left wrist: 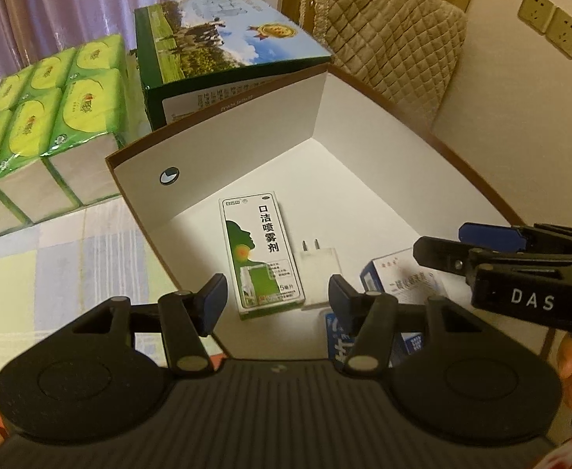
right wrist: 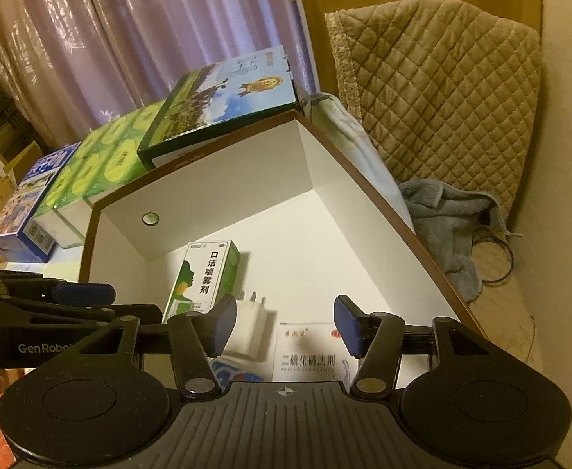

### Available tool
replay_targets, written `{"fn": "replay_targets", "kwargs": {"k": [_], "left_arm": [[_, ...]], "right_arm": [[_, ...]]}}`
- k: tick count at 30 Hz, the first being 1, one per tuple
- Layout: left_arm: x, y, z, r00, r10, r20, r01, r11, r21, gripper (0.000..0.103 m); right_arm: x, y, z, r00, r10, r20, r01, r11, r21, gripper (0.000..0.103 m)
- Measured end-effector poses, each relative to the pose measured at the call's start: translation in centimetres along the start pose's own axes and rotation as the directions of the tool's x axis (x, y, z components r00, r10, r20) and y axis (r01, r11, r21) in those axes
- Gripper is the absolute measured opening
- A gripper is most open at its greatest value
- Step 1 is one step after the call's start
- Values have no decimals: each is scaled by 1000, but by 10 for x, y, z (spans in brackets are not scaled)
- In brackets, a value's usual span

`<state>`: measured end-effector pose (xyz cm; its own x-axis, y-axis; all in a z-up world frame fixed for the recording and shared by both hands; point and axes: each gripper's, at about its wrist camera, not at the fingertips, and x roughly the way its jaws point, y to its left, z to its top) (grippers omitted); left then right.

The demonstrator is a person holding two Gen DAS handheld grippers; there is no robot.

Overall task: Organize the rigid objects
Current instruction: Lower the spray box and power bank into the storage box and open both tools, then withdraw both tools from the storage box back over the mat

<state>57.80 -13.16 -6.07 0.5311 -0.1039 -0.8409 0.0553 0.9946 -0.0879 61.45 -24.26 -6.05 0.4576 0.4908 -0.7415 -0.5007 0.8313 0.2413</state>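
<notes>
An open white box with a brown rim [left wrist: 223, 133] [right wrist: 223, 179] holds a green-and-white spray carton [left wrist: 260, 254] [right wrist: 203, 277], a white plug charger [left wrist: 319, 273] [right wrist: 250, 324], a white medicine box with a blue end [left wrist: 399, 277] [right wrist: 309, 351] and a blue-printed pack [left wrist: 340, 340]. My left gripper [left wrist: 276, 301] is open and empty above the near part of the box. My right gripper [right wrist: 286, 328] is open and empty above the charger and medicine box; it shows at the right of the left wrist view [left wrist: 481, 246].
Behind the box stand a green milk carton case [left wrist: 227, 51] [right wrist: 227, 97] and a pack of green tissue packs [left wrist: 39, 125] [right wrist: 90, 168]. A blue carton [right wrist: 27, 203] lies at left. A quilted brown cushion [right wrist: 442, 90] and grey cloth [right wrist: 450, 226] are at right.
</notes>
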Motion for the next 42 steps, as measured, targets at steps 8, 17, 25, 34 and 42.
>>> {"fn": "replay_targets", "kwargs": {"k": [8,17,25,34,42], "left_arm": [[-39,2,-19,998,-18,68,18,1000,6,59],[-88,17,-59,991,-24,134,24,1000,-3,67],[-129,41,-97,983,-9,184,15,999,-31,71],[-163,72,-140,981,31,192,-17,997,-69,71],[-183,104,-182,980,86,178,-67,991,-112,71]], "right_arm": [[-33,5,-14,1000,5,21,-6,999,53,61],[-69,17,-44,998,23,54,-29,992,125,68],[-93,44,-70,996,52,71,-62,988,143,68],[-113,88,-95,994,73,83,-76,996,39,68],[-105,139,-125,990,139,17,-135,981,-142,68]]}}
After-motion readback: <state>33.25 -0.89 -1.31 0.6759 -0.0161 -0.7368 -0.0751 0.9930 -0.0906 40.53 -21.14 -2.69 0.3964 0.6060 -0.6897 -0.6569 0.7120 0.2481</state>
